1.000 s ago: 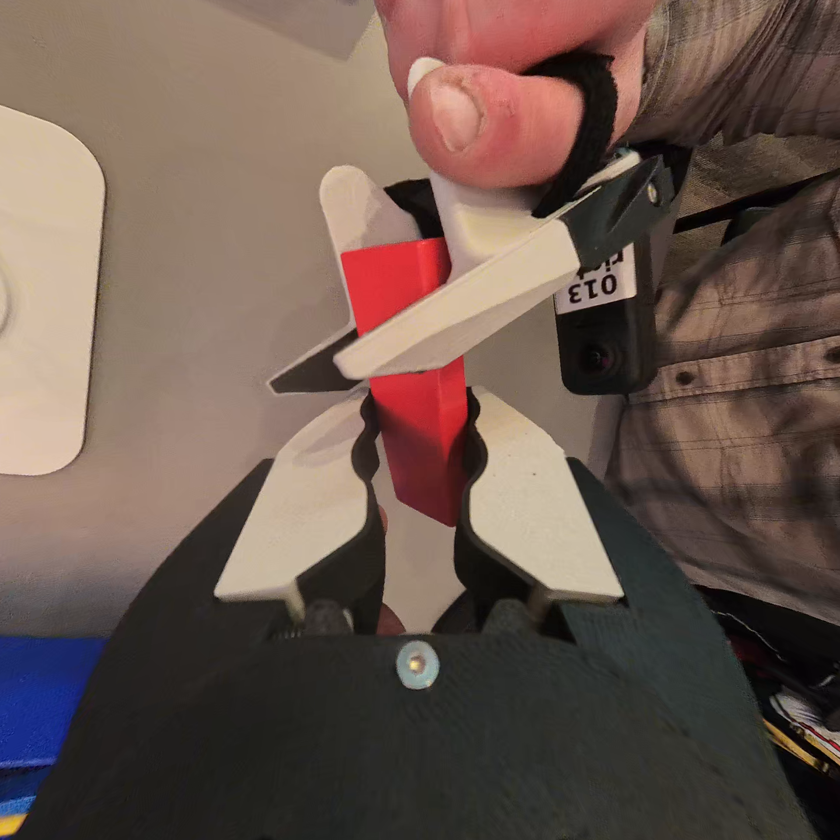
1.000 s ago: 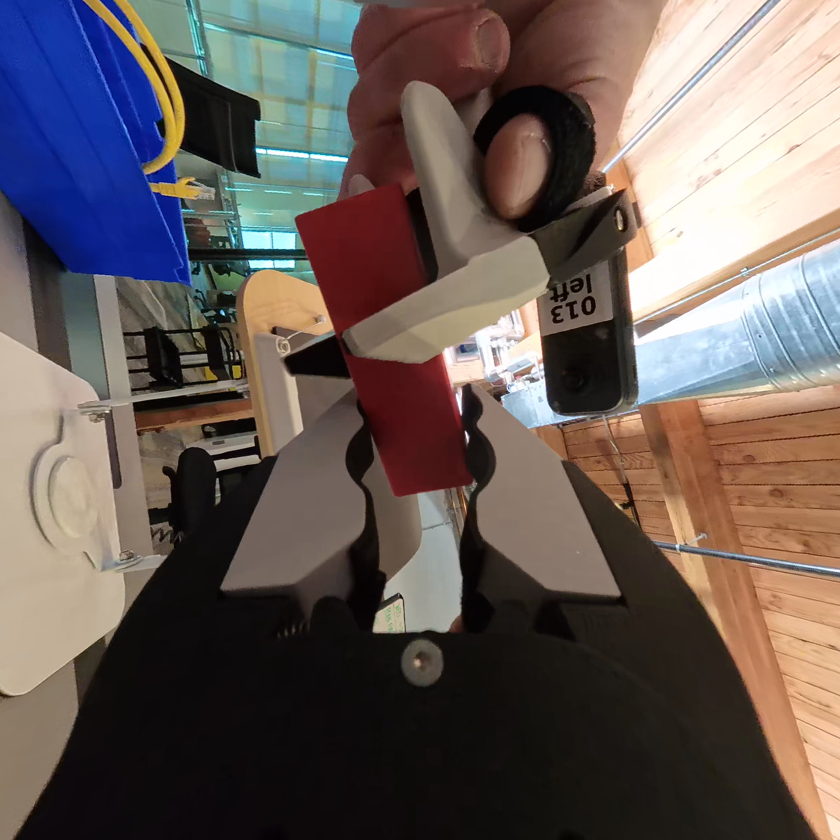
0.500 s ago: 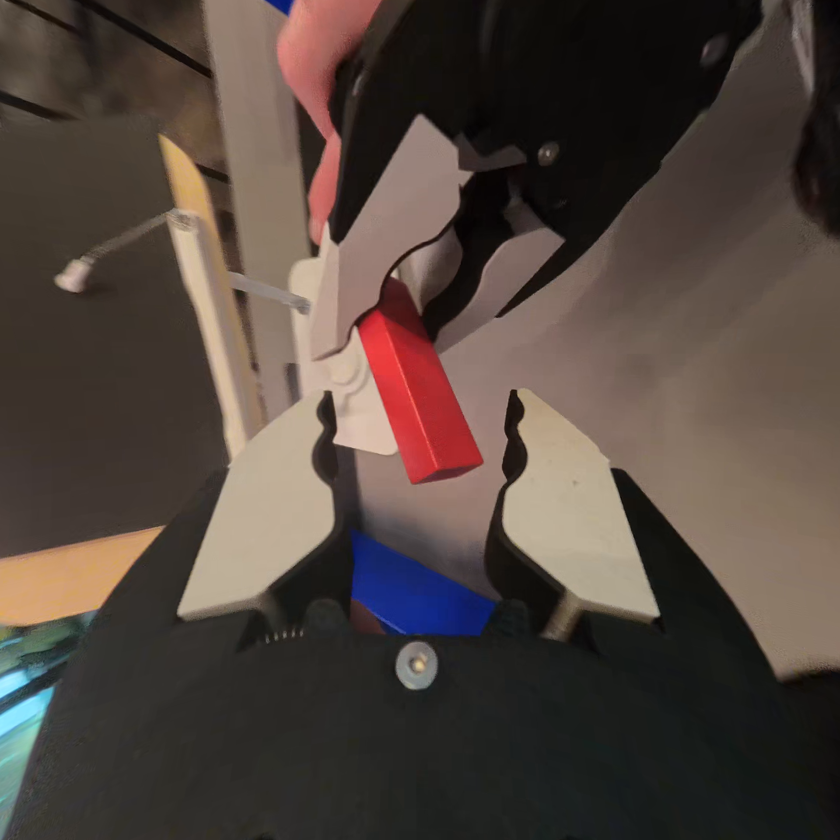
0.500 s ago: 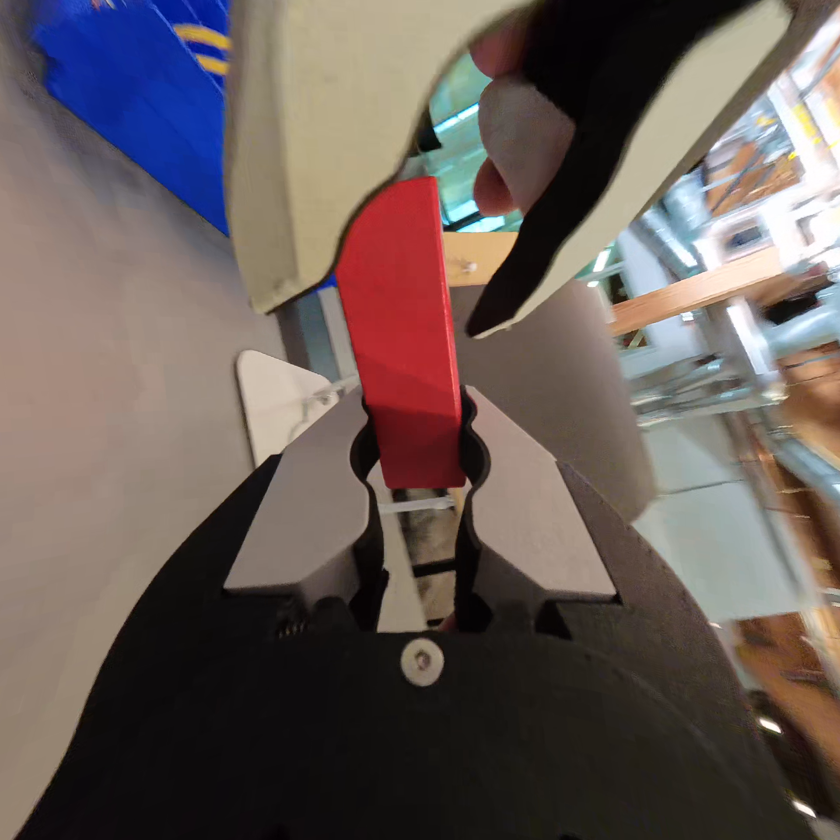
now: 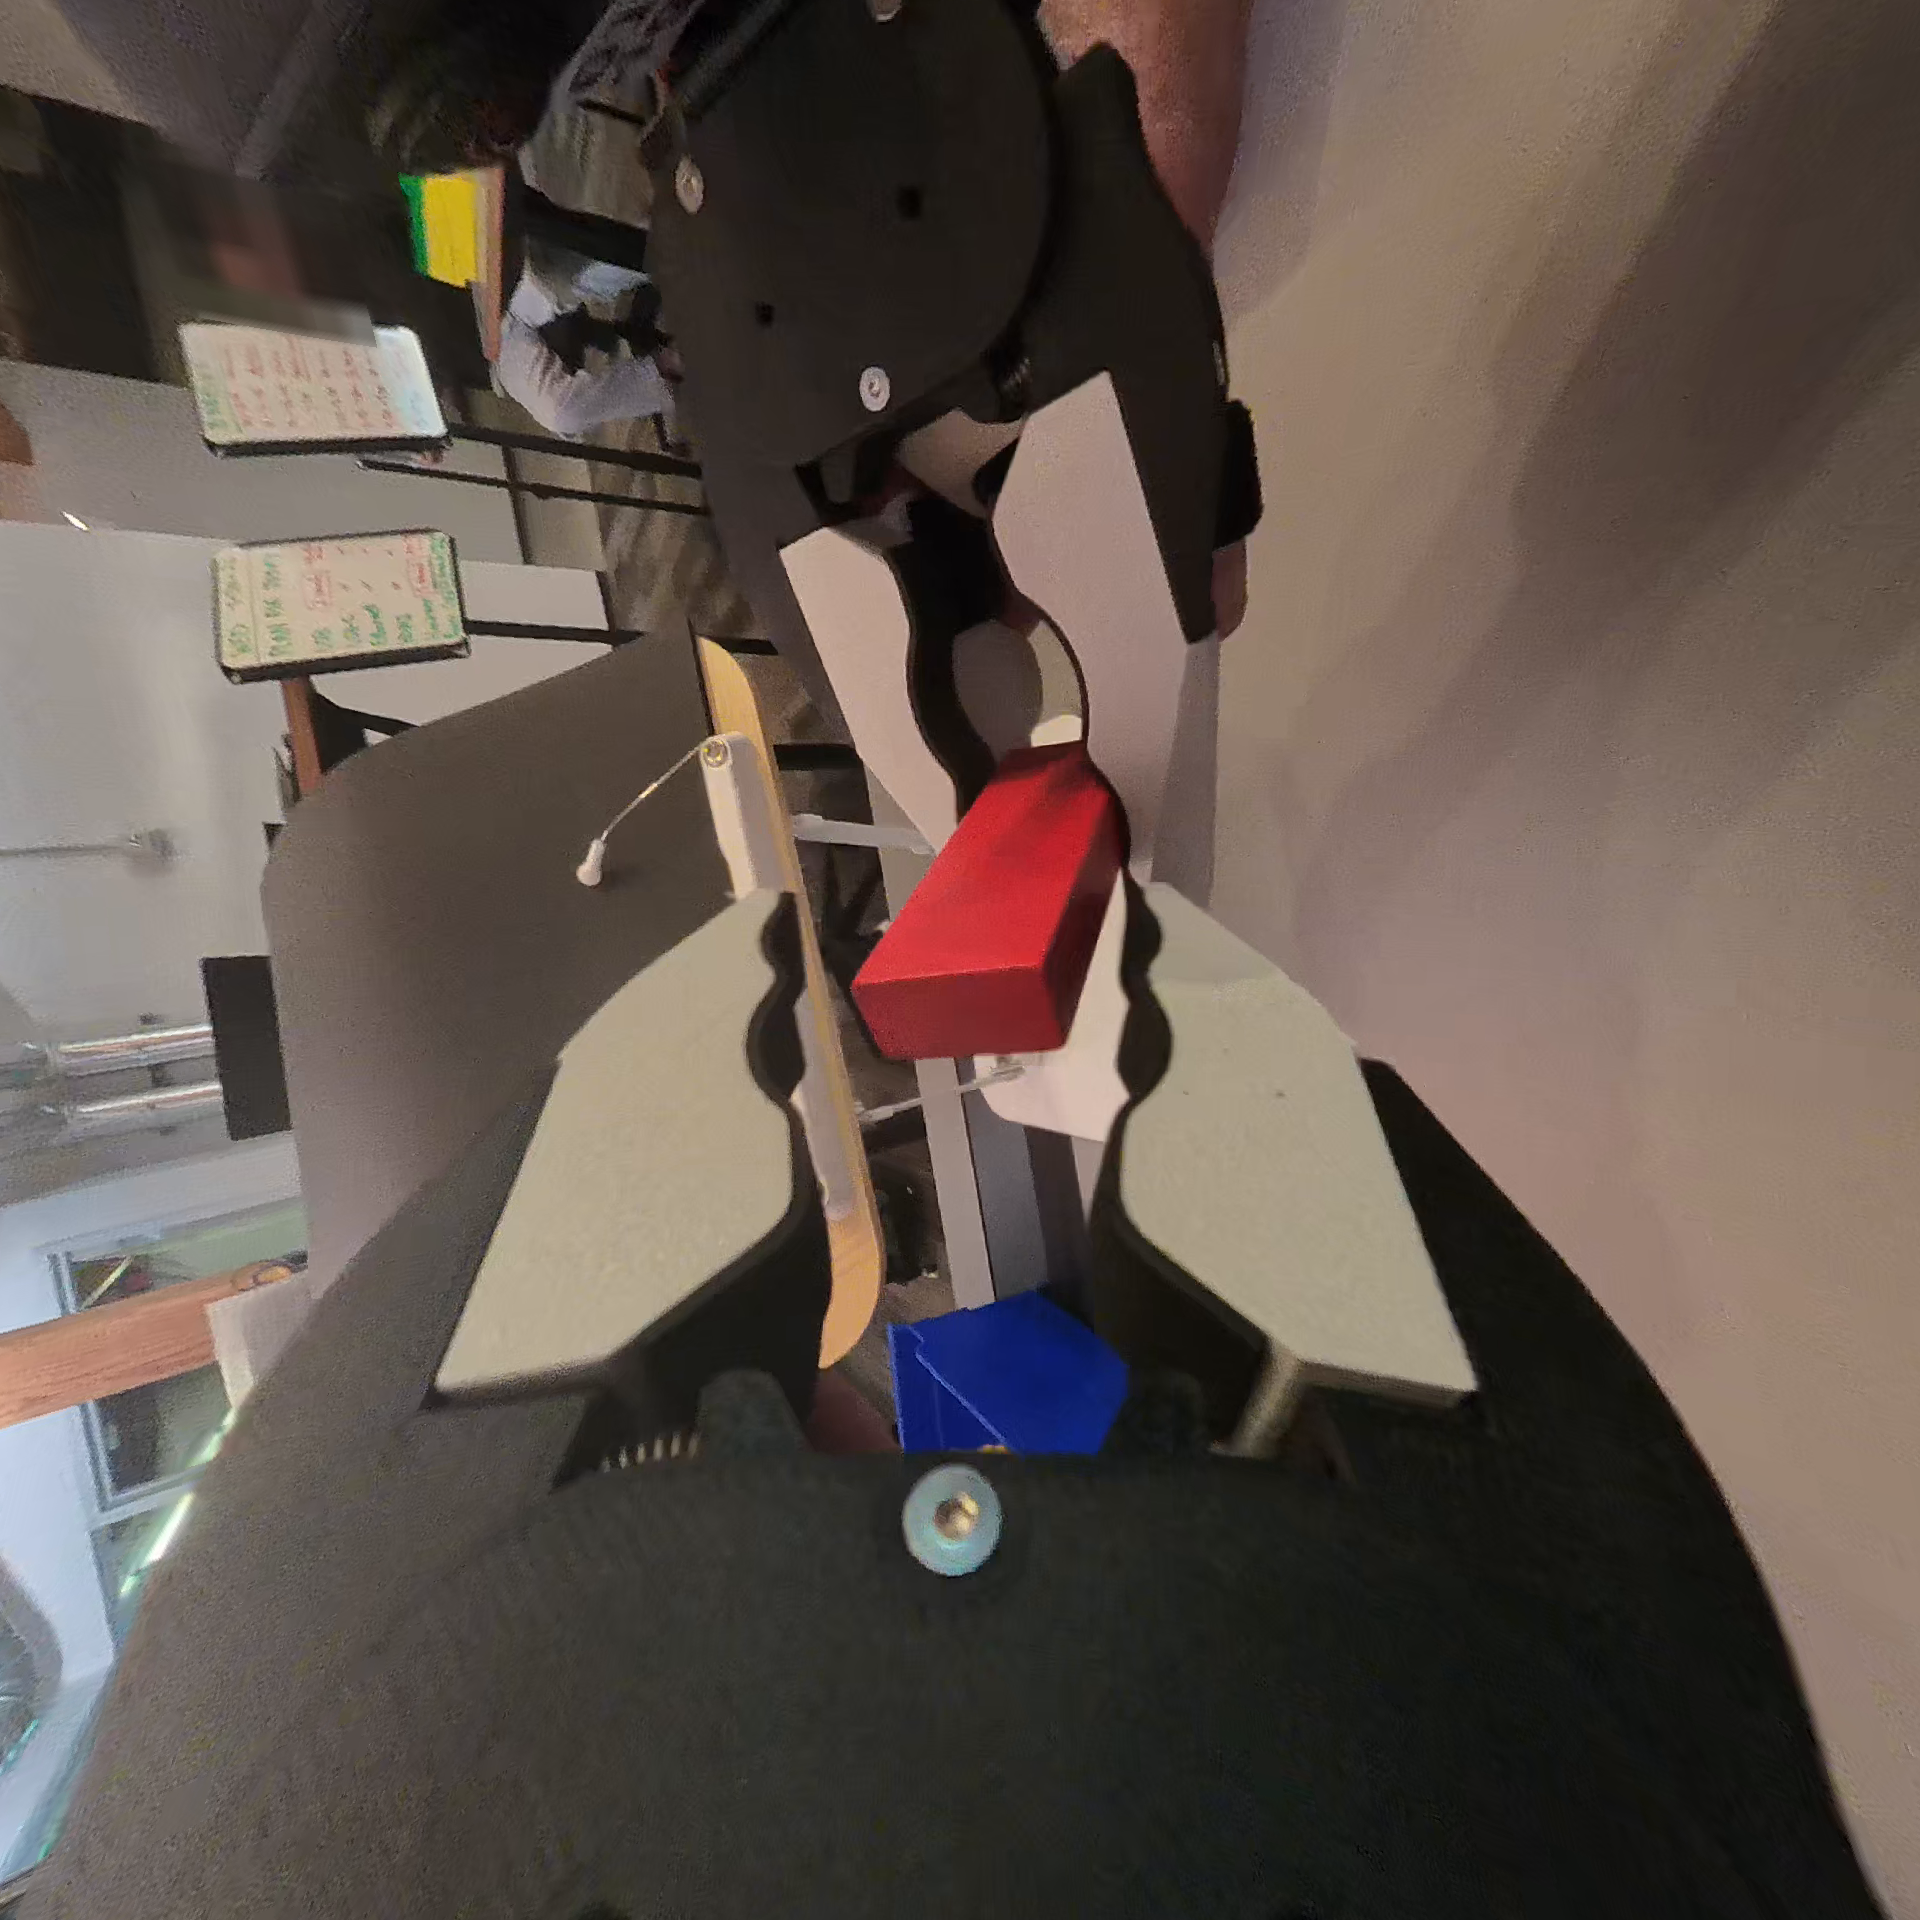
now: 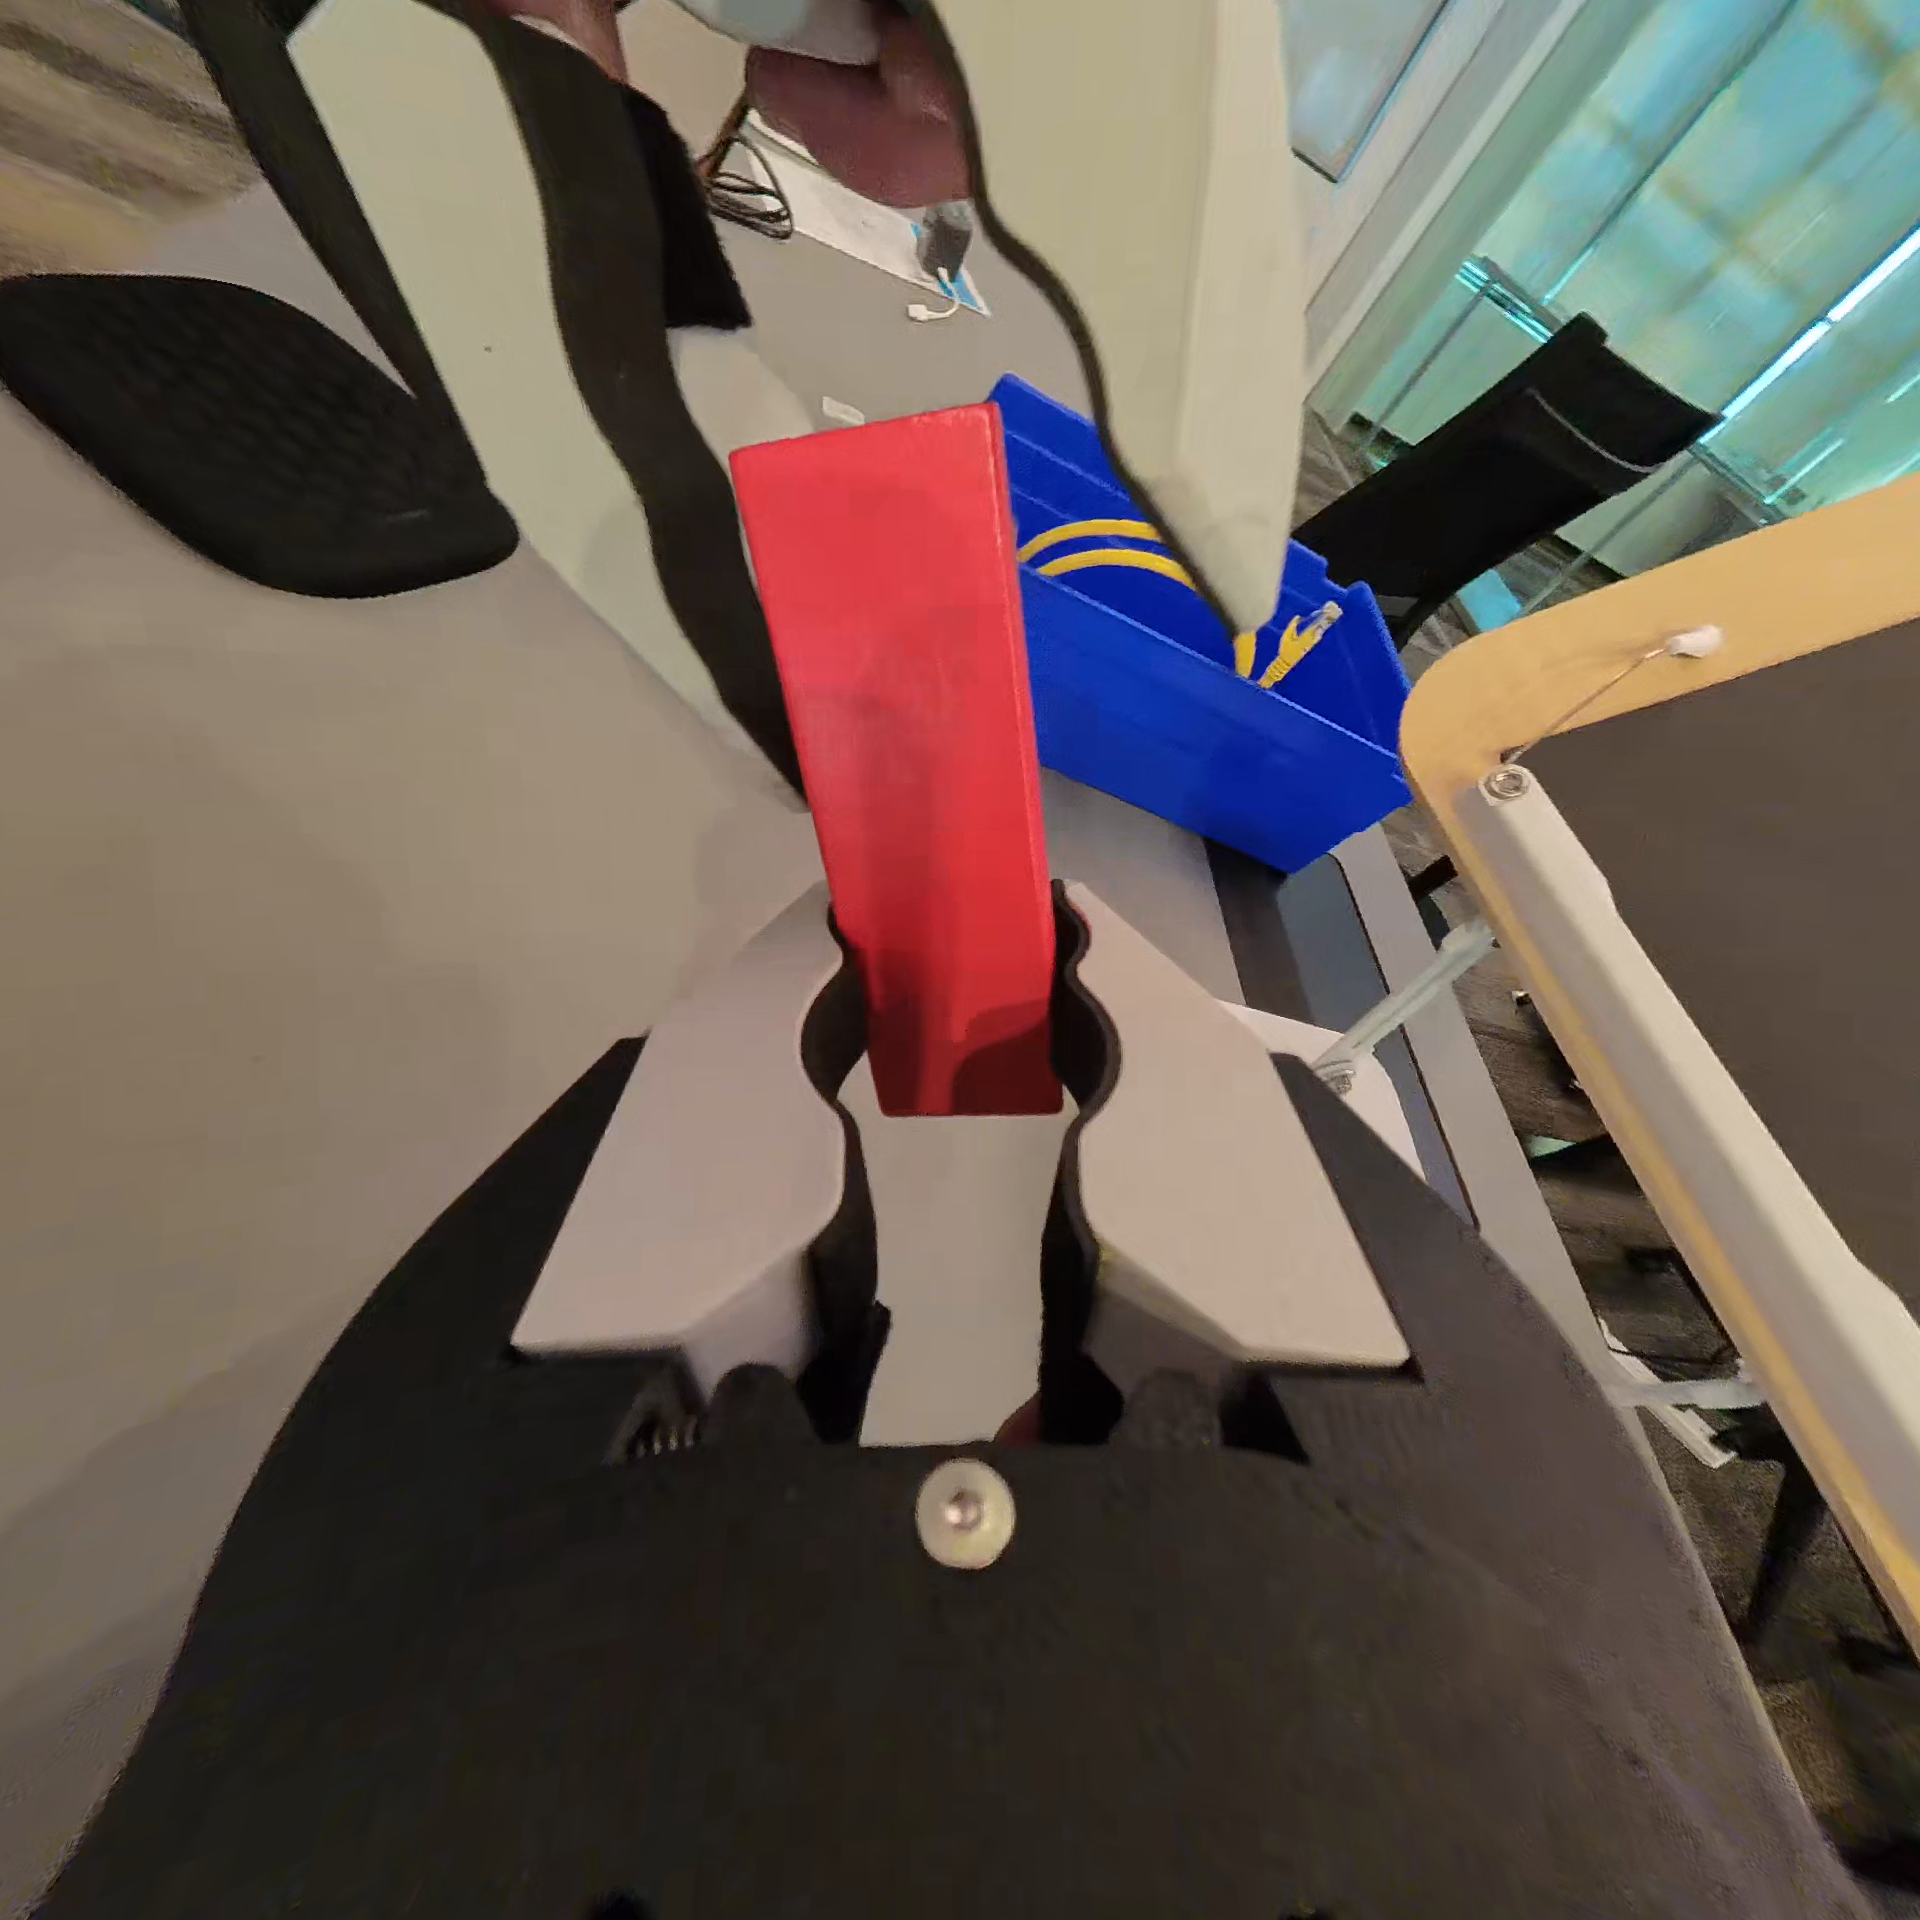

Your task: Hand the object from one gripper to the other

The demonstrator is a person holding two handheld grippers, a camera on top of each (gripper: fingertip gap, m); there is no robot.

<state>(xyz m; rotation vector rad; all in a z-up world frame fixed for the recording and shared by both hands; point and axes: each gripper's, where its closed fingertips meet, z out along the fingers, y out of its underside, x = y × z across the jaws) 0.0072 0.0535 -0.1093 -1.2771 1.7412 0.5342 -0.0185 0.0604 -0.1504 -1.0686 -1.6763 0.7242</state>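
A red rectangular block stands up between the fingertips of my right gripper, which is shut on its lower end. My left gripper hangs open above it, its fingers on either side of the block's upper half and apart from it. In the left wrist view my left gripper is open. The block's free end sits between its fingertips without touching them. My right gripper holds the block's far end from above.
A blue bin with yellow cables sits on the grey table behind the block and also shows in the left wrist view. A wood-edged dark divider panel stands to the right. A black chair is at the left.
My left gripper has opened and let go of the red block. My right gripper stays shut on it. Both grippers have swung round, so the background has changed.
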